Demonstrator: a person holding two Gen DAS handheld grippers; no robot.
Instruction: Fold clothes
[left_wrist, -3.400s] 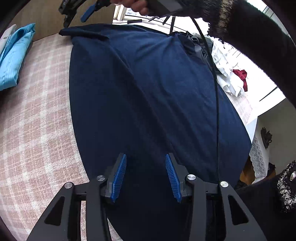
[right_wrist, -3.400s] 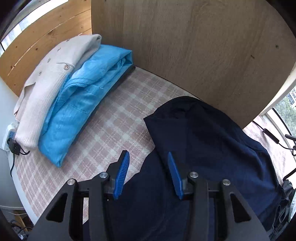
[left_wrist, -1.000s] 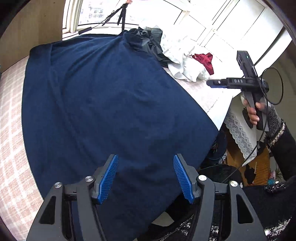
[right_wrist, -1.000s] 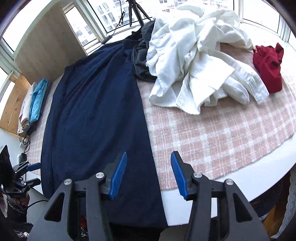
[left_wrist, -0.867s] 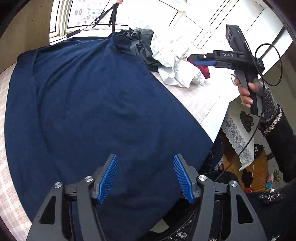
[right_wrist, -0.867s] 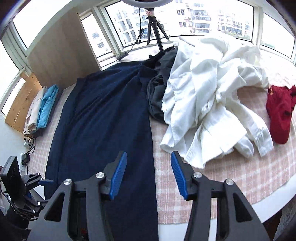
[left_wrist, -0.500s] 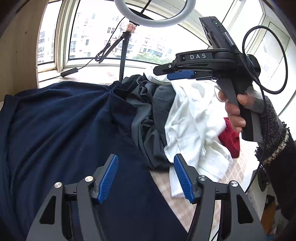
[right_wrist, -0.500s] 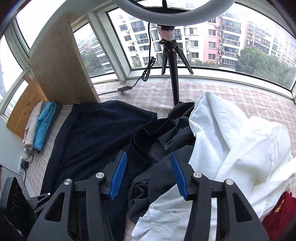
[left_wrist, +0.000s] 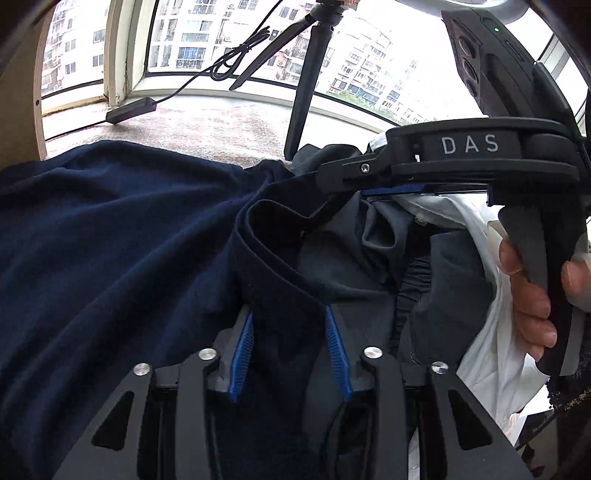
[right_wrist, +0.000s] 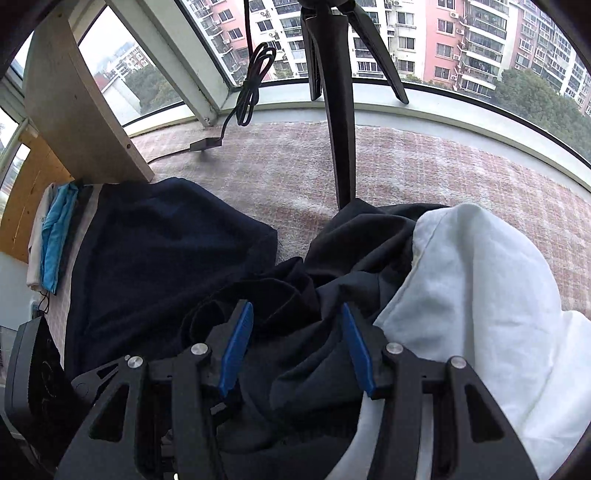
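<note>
I count one navy garment (left_wrist: 110, 240), one dark grey garment (left_wrist: 369, 266), one white shirt (right_wrist: 480, 295), two folded pieces (right_wrist: 51, 236), one tripod (right_wrist: 340, 110), and my two grippers.

A home, high up in an apartment block: curved bay window (right_wrist: 424, 99) facing residential towers (right_wrist: 461, 40), checked pink cloth (right_wrist: 443, 162) over the worktop, loose heap of laundry with a white shirt (right_wrist: 480, 295), folded clothes (right_wrist: 55, 243) stacked beside a wooden panel (right_wrist: 74, 103).
</note>
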